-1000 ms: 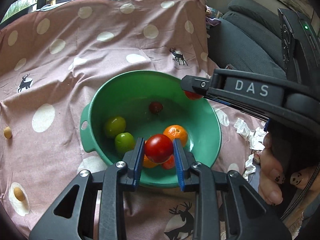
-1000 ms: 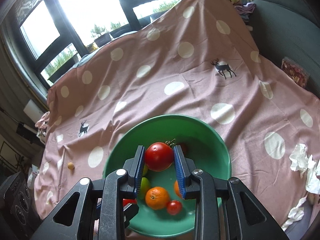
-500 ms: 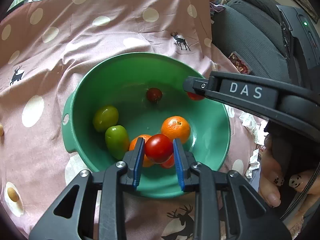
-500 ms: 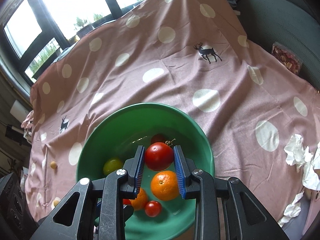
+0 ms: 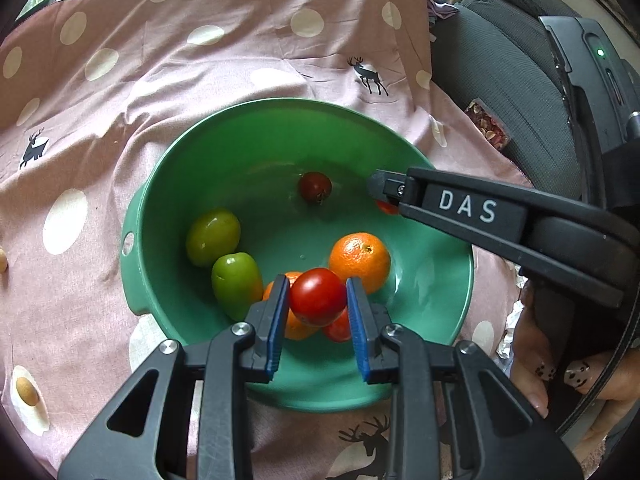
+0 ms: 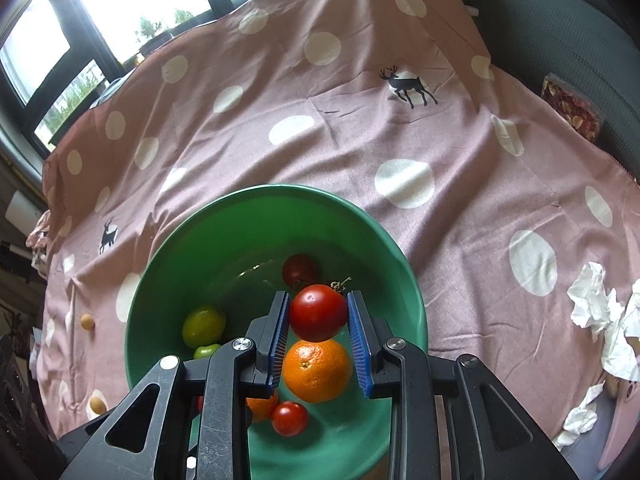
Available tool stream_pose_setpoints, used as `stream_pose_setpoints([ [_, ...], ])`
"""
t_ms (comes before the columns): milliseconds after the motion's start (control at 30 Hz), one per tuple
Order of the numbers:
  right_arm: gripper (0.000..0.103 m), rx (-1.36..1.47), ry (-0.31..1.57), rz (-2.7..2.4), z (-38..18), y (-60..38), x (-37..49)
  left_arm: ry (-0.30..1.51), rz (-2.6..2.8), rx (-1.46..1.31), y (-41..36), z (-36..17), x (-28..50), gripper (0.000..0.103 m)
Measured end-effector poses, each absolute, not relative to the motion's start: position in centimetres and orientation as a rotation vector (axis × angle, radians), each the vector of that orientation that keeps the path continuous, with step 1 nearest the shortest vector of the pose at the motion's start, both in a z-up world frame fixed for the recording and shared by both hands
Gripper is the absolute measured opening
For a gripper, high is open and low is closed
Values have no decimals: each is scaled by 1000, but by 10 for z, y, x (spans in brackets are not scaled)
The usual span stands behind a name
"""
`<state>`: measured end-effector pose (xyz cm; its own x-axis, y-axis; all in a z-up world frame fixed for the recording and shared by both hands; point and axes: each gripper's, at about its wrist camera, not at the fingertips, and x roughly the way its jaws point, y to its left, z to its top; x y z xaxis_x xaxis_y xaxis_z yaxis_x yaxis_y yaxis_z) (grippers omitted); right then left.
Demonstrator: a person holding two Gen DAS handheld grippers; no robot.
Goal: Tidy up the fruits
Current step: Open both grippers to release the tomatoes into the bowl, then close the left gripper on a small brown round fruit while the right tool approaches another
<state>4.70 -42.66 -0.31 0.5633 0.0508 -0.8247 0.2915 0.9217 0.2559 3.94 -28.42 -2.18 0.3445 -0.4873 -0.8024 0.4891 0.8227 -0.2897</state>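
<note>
We hold a two-finger gripper in each hand above the green bowl (image 5: pixel 152 280), which sits on a pink cloth (image 5: pixel 200 80) printed with white dots and dark deer. The left gripper (image 5: pixel 318 312) has its blue-padded jaws pinching a red tomato (image 5: pixel 317 297) just over the near side of the bowl. The right gripper (image 6: pixel 319 320) has its jaws pinching a second red tomato (image 6: pixel 318 312), one with a dry stem at the top, over the middle of the bowl; in the left view this gripper reaches in from the right, marked DAS.

Inside the bowl we see a large orange (image 5: pixel 359 262), a smaller orange fruit partly hidden behind the left jaws, two green fruits (image 5: pixel 213 237) touching each other by the left wall, a dark red tomato (image 5: pixel 315 187) towards the far side, and a small red tomato (image 6: pixel 290 418) near the front. Small tan fruits (image 5: pixel 26 391) lie on the cloth left of the bowl. Crumpled white tissue (image 6: pixel 596 304) lies on the cloth at the right.
</note>
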Motion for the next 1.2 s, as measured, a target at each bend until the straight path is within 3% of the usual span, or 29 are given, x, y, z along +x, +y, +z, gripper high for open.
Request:
stream_pose_setpoints([
  [233,31,391,959,-165,0,-428,45,1040,-646,-19,-279,-19,39,32],
  [367,31,391,957,-156,1,-427,45,994,-634,-22,-271,-8,36,55],
  [400,33,391,955,-157,2,-426,45,978,-621,-15,-268,-5,35,55],
  [467,47,394,943,-158,5,-426,45,958,-608,-17,-260,3,33,58],
  [667,55,400,905,-142,13,-422,42,917,-530,-102,-213,29,36,75],
  [833,59,387,879,-144,21,-415,40,910,-408,-149,-159,43,36,80],
  [1200,60,347,878,-62,29,-386,44,1073,-138,-250,-46,7,36,76],
])
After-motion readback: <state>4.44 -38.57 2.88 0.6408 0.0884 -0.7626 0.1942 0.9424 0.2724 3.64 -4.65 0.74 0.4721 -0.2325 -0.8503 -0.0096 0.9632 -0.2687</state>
